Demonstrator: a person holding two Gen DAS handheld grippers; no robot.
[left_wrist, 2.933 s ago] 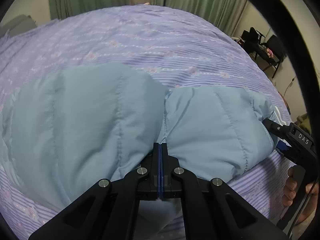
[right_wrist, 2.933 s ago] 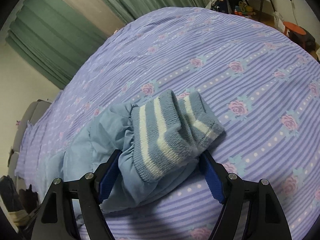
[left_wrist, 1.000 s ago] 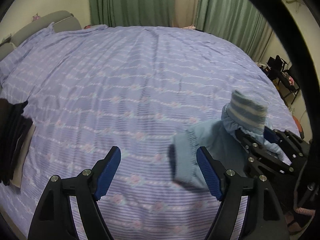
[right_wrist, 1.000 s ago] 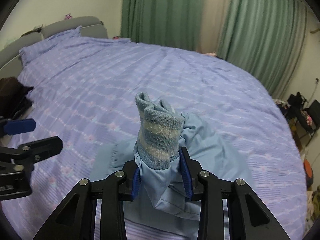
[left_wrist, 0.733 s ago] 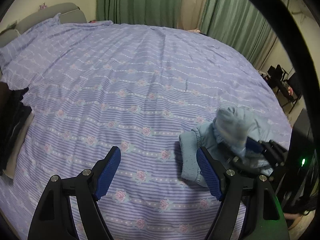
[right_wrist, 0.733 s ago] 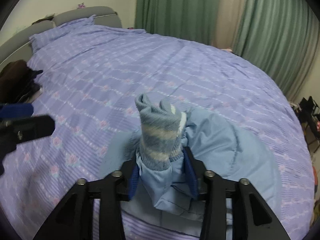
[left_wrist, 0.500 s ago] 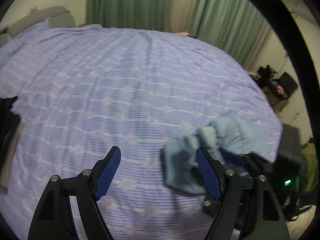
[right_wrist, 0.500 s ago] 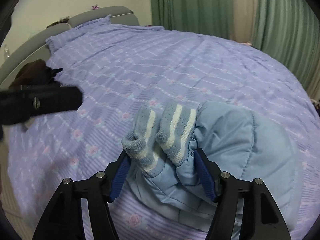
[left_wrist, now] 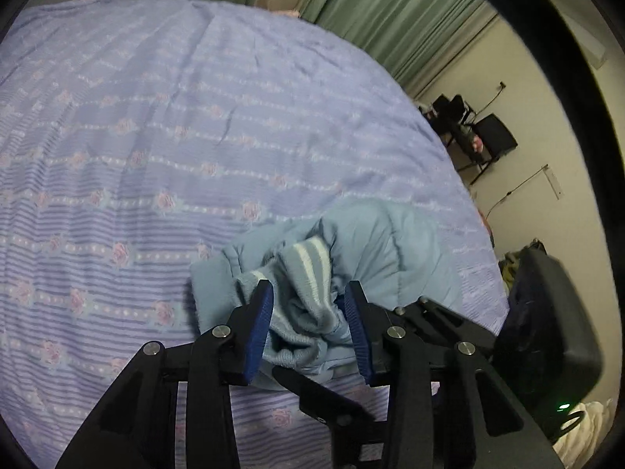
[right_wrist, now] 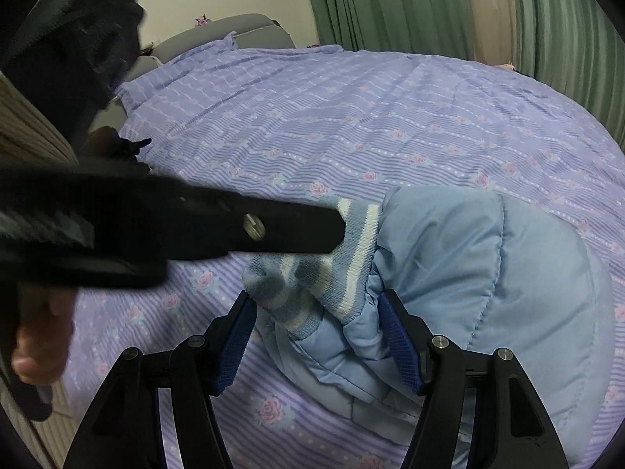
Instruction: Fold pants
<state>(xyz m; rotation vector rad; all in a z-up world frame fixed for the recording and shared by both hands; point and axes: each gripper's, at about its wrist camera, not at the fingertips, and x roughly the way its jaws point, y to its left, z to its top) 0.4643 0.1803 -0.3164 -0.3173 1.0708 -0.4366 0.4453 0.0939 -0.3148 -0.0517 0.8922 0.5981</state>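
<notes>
Both grippers sit low and near, pointing forward. The left gripper (left_wrist: 308,314) has its jaws parted. The right gripper (right_wrist: 318,336) is spread wider.

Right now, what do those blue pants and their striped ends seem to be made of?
The pants look like smooth, padded woven fabric, probably a synthetic shell: puffy panels divided by stitched quilting lines, with a faint sheen. The striped cuffs look like ribbed knit, matte and fuzzy, with visible ribs. Exact fibres cannot be told.

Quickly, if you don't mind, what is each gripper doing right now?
Left gripper: open, straddling the striped knit cuffs of the light blue padded pants.
Right gripper: open around the same cuffs.
</notes>
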